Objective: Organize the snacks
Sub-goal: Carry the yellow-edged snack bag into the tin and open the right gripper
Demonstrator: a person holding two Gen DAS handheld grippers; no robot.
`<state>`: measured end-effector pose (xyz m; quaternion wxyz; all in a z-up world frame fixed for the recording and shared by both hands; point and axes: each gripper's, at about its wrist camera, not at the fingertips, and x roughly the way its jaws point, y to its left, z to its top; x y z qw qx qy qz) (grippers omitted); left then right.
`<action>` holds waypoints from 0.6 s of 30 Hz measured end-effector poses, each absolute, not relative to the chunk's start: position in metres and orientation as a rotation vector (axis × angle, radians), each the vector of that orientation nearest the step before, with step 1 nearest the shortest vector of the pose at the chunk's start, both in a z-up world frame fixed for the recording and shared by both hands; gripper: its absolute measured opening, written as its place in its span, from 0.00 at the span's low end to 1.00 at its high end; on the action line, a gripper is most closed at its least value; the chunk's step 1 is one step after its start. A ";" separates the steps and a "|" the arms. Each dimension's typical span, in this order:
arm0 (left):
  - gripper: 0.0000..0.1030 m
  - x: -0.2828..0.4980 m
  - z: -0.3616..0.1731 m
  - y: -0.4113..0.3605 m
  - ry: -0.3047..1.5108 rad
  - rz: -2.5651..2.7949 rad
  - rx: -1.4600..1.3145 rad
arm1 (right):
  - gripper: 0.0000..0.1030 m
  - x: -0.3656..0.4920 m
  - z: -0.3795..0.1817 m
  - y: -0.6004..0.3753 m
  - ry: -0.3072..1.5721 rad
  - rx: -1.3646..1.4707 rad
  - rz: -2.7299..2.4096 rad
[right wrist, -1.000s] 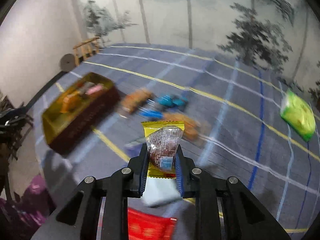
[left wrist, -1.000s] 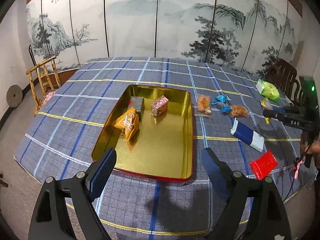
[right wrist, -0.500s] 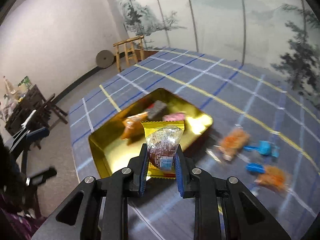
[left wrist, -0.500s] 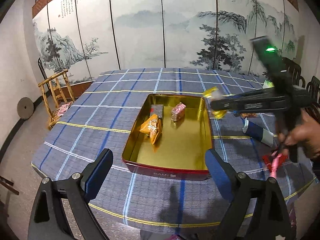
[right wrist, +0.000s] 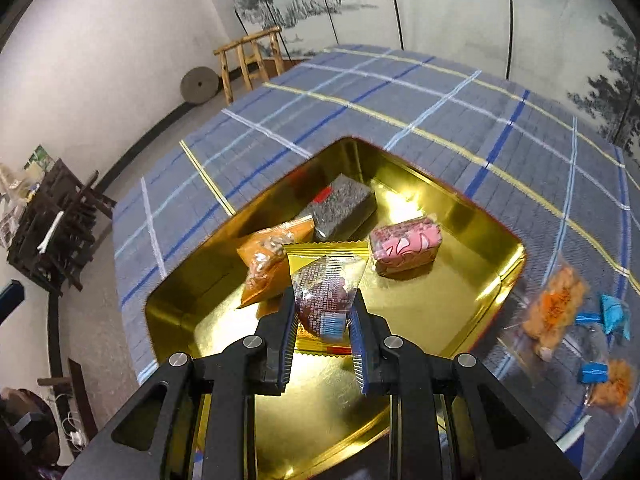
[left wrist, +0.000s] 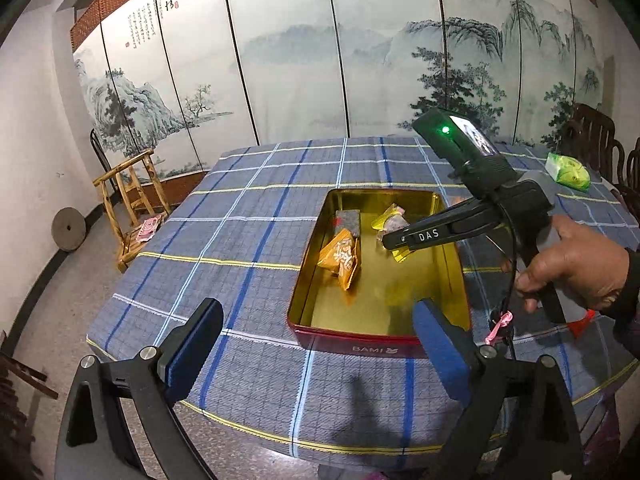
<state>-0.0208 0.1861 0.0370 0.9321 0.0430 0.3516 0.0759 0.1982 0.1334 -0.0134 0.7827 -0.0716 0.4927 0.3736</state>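
A gold tin tray point(left wrist: 456, 276) point(right wrist: 472, 216) with red sides sits on the checked tablecloth. In it lie an orange packet point(left wrist: 342, 254) point(right wrist: 266, 258), a grey block point(left wrist: 347, 220) point(right wrist: 344, 204) and a pink packet point(right wrist: 406, 246). My right gripper point(right wrist: 323, 312) point(left wrist: 394, 236) is shut on a gold-edged snack packet point(right wrist: 324, 292) point(left wrist: 394, 220) and holds it above the tray's middle. My left gripper point(left wrist: 316, 344) is open and empty, near the table's front edge, in front of the tray.
Orange packets point(right wrist: 554, 308) and blue candies point(right wrist: 612, 314) lie on the cloth right of the tray. A green packet point(left wrist: 568, 166) sits far right and a red one point(left wrist: 580, 322) peeks out under the hand. A wooden chair point(left wrist: 128, 200) stands at the table's left.
My right gripper carried the snack packet from the table's right side to above the tray. My left gripper drew back and swung left, still open.
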 end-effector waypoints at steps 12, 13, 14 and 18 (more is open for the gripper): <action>0.91 -0.018 0.024 0.198 0.762 0.159 0.076 | 0.25 0.213 -0.031 0.147 1.129 -0.157 0.756; 0.91 -0.017 0.024 0.199 0.763 0.159 0.074 | 0.25 0.214 -0.031 0.148 1.132 -0.160 0.751; 0.91 -0.017 0.024 0.200 0.765 0.158 0.073 | 0.25 0.214 -0.032 0.150 1.136 -0.160 0.748; 0.91 -0.018 0.022 0.203 0.768 0.160 0.073 | 0.25 0.216 -0.035 0.153 1.144 -0.164 0.740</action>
